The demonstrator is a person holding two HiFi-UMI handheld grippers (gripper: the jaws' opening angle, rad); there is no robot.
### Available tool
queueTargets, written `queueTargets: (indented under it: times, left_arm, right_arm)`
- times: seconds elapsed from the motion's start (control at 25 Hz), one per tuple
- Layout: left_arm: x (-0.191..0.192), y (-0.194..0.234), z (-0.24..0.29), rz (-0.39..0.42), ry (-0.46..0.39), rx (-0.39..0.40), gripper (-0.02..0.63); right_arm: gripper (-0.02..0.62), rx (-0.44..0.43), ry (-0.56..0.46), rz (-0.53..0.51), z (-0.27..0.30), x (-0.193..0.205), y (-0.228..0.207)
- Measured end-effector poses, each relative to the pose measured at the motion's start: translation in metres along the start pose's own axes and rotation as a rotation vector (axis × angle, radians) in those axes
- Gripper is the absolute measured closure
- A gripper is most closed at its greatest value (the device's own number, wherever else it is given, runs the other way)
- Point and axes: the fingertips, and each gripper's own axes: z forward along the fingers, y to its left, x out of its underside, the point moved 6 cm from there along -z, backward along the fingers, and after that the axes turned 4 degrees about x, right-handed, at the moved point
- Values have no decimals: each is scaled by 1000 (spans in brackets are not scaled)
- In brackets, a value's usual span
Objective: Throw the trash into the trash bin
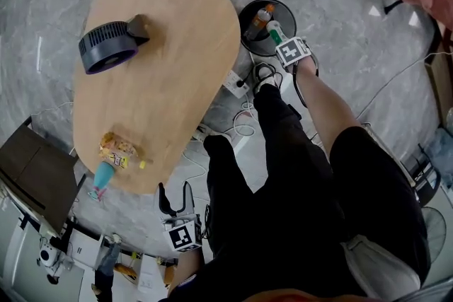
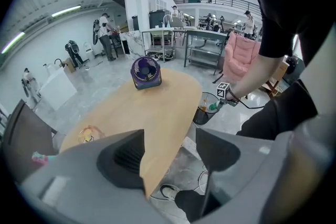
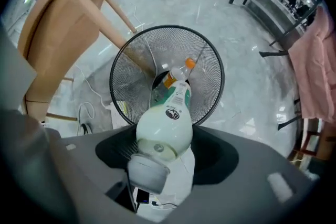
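**A:** Entry: layout, largest item first?

**B:** A grey marbled floor [image 1: 340, 3] is recorded. A rounded wooden table [image 1: 163, 60] stands on it. A black mesh trash bin [image 3: 123, 86] is set on the floor just beside the table's far end. A dark round fan [image 1: 110, 47] is lying on the far part of the table.

**A:** Right gripper?

**B:** The right gripper [image 3: 165, 149] is pointed straight down above the bin. Its fingers [image 3: 223, 157] are clamped on a white bottle with a green label [image 3: 167, 120]. The bottle's far end is seen against the inside of the bin.

**A:** Left gripper?

**B:** The left gripper [image 2: 168, 149] is held near the table's near end, well apart from the bin. Its fingers [image 2: 123, 157] are set apart and nothing is gripped. Only the table's edge and the floor are seen past them.

**A:** Contents of the bin?

**B:** One clear bottle with an orange cap [image 3: 176, 73] is noted inside, leaning against the mesh.

**A:** Trash left on the table?

**B:** A yellow snack packet [image 1: 117, 148] is noted near the table's near end. A small teal item [image 1: 103, 177] is seen just beside it at the edge. Whether that item rests on the table cannot be told.
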Motion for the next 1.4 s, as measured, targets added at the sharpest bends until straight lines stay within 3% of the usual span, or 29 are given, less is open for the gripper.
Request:
queueTargets:
  times: [0.08,0.4,0.6,1.0,1.16,1.4]
  left_arm:
    - [3,0,0,-14,2,-2,290]
    - [18,-7,2,-30,38,19,290]
    - [20,-9,3,-48,37,15,290]
    - [32,-15,9,-39,54,32,290]
    - [30,-16,9,-41,47,38,290]
    - [24,-16,7,-31,4,55,290]
  right_arm:
    - [258,-17,22,-4,10,-6,4]
    - [256,82,53,-84,22,-28,4]
    - [256,47,75,-72,29,-31,4]
    - [255,55,114,-177,47,-32,5]
    - [210,79,49,-221,35,-37,7]
    - [213,99,-95,-202,-1,-22,11]
